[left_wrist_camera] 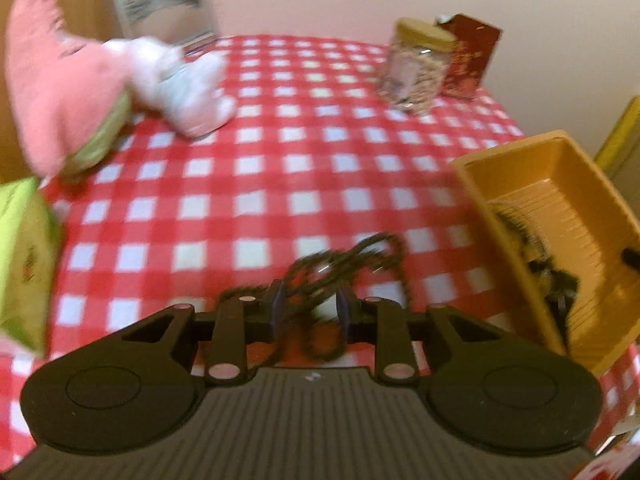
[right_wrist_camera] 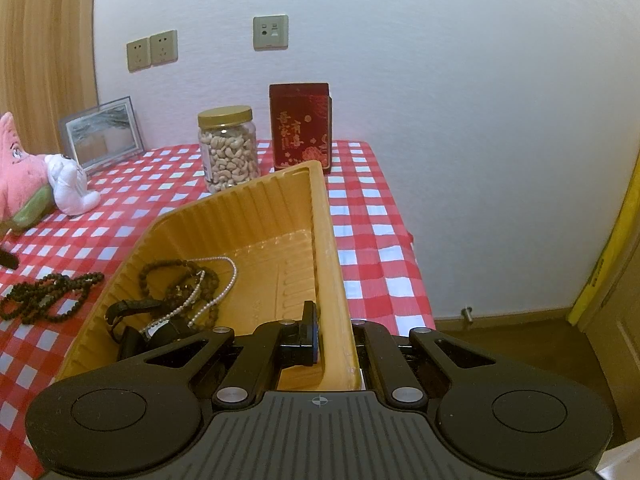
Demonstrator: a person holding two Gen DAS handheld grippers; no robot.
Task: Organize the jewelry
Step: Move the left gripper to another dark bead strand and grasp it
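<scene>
Right tool (right_wrist_camera: 335, 336) is clamped on the side wall of the orange tray (right_wrist_camera: 256, 216), one finger inside and one outside, most likely to steady it while jewelry goes in. Left tool (left_wrist_camera: 308, 312) hovers over the dark bead necklace (left_wrist_camera: 348, 264) on the checked desk (left_wrist_camera: 280, 184), just beside the tray; its jaws stand partly apart with loops of the strand between them, not pinched as far as the blur lets me judge. Small dark round beads lie in tangled loops. Inside the tray sit a pearl strand (right_wrist_camera: 224, 284), another bead string and a black watch (right_wrist_camera: 136, 312).
</scene>
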